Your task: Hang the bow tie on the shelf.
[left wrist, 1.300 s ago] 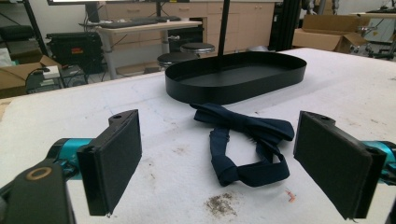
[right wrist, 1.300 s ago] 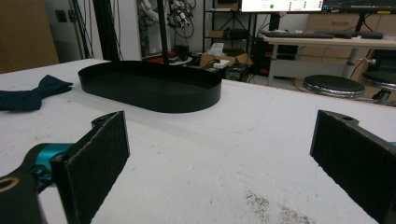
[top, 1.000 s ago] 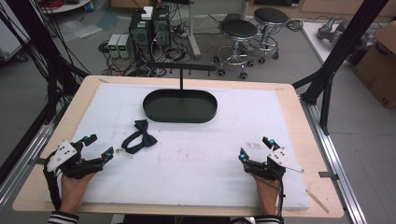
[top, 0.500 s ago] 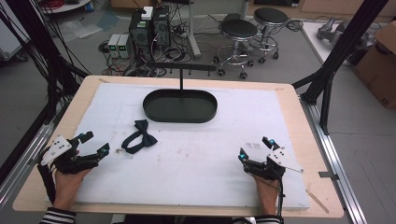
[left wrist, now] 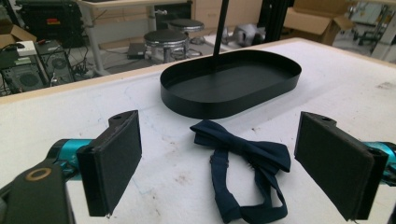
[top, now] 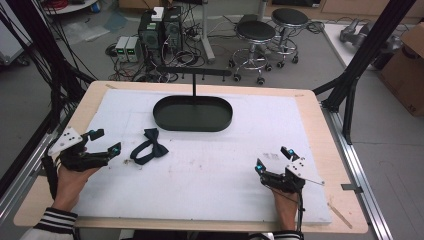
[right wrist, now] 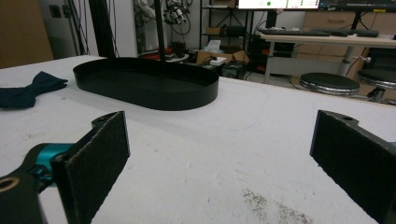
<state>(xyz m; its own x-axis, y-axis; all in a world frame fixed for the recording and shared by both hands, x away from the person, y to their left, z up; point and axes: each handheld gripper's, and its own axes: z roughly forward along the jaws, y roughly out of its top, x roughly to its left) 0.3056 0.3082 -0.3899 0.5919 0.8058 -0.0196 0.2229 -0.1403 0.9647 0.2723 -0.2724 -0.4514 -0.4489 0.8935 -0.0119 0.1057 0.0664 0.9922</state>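
White sheeting (top: 215, 165) covers most of the tabletop (top: 330, 150), and I can see the pale wood edge showing all round it. The sheet is scuffed, with faint brownish smudges near the middle and a patch of dark specks close to my right gripper. Beyond the far edge the room has a grey floor, two round black stools (top: 256, 35), computer towers (top: 160, 27) with tangled cables, and black frame posts on both sides. A cardboard box (top: 407, 70) sits at the far right. In the right gripper view I can make out a desk with a keyboard and a lit screen at the back; no writing on it is legible to me.

On the sheet, toward the far side, stands a black oval tray (top: 193, 114) with a thin upright post rising from it to a crossbar. A dark blue bow tie (top: 149, 151) with its strap looped lies on the sheet, nearer to me than the tray and left of centre, apart from the tray.

My left gripper (top: 102, 142) rests at the left edge of the sheet with its jaws wide apart, aimed at the bow tie, which lies just beyond them, untouched. My right gripper (top: 272, 159) sits at the near right, jaws also wide, holding nothing, well apart from the bow tie.
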